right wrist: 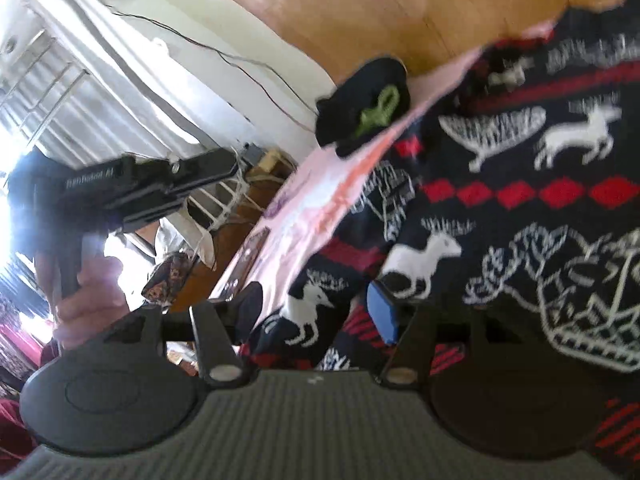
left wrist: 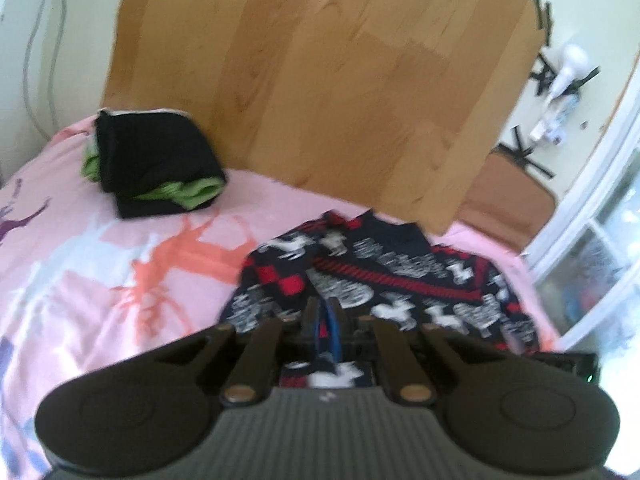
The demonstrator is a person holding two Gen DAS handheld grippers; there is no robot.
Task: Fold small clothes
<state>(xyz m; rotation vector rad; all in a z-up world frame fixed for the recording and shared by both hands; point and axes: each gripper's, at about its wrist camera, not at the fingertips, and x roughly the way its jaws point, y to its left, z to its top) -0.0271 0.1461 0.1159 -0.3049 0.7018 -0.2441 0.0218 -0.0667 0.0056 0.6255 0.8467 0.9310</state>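
Note:
A navy sweater [left wrist: 400, 280] with red bands and white reindeer lies crumpled on the pink bed sheet [left wrist: 100, 272]. My left gripper [left wrist: 325, 320] is shut, its blue pads pressed together over the sweater's near edge; whether cloth is between them is unclear. In the right wrist view the sweater [right wrist: 520, 200] fills the right side. My right gripper [right wrist: 320, 312] is open, with sweater fabric draped between its fingers; one blue pad [right wrist: 384, 312] shows. The left gripper's handle [right wrist: 132, 188] and the hand holding it show at the left.
A folded black and green garment [left wrist: 156, 164] lies at the back left of the bed, also seen in the right wrist view [right wrist: 364, 108]. A wooden headboard [left wrist: 320, 80] stands behind. A window [left wrist: 600, 260] is to the right.

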